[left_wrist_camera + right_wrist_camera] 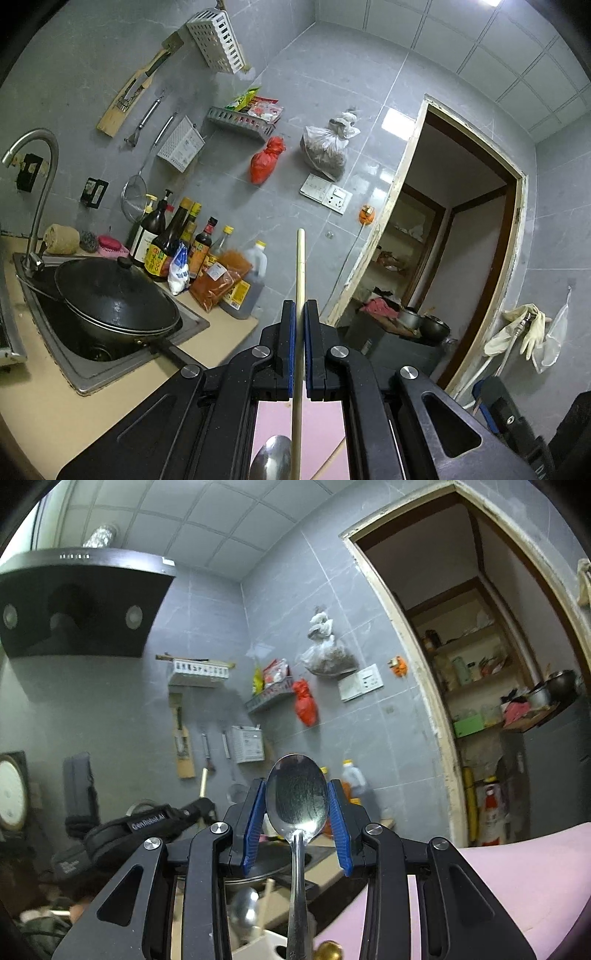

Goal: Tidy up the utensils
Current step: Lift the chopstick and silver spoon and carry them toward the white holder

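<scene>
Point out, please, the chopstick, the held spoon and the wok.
chopstick [300, 280], left wrist view, on its shaft above the jaws.
spoon [297, 794], right wrist view, on its bowl.
wok [118, 295], left wrist view, on its dark lid.

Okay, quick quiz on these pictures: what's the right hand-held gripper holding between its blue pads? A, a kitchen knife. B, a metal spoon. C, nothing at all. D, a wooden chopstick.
B: in the right wrist view the right hand-held gripper has a metal spoon between its blue pads, bowl up and handle running down toward the camera; the wooden chopstick is clamped in the left hand-held gripper instead.
</scene>
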`<state>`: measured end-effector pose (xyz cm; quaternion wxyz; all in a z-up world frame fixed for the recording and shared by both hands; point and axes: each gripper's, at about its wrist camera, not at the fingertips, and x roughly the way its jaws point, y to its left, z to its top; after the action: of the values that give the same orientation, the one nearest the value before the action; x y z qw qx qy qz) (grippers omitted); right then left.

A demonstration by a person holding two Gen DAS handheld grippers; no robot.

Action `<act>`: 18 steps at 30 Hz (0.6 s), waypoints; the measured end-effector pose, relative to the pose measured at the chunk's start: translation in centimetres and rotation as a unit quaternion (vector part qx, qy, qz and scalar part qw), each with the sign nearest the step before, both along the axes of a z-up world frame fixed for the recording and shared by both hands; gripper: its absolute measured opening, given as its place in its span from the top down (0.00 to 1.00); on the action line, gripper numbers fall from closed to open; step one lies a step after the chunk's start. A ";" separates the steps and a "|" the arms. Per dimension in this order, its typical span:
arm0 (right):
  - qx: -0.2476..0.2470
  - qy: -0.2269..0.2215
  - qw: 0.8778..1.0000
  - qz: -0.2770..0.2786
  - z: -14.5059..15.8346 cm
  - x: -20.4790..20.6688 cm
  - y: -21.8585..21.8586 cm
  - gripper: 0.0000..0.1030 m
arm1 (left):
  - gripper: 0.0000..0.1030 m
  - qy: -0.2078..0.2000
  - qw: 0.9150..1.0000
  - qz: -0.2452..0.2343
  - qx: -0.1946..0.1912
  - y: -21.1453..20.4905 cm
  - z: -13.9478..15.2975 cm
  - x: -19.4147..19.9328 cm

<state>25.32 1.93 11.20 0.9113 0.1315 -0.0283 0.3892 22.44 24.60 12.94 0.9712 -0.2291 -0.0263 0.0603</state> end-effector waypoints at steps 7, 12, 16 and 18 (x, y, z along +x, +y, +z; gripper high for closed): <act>-0.020 -0.017 0.999 -0.018 -1.8 -0.3 0.6 0.70 | 0.98 -0.011 1.000 0.019 -0.008 -0.3 -2.0 -0.5; -0.037 -0.024 0.999 -0.025 -2.9 -0.4 1.1 0.70 | 0.98 -0.008 1.000 0.026 0.006 -1.1 -3.3 -0.7; -0.051 -0.025 0.998 -0.028 -3.3 -0.6 1.3 0.69 | 0.98 0.006 1.000 0.020 0.020 -1.7 -4.3 -1.1; -0.059 -0.021 0.998 -0.027 -3.4 -0.7 1.3 0.69 | 0.98 0.014 0.999 0.015 0.025 -1.8 -4.8 -1.4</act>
<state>24.60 3.28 7.78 0.9269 0.0683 -0.0275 0.3680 21.03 22.75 8.17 0.9759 -0.2035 -0.0174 0.0773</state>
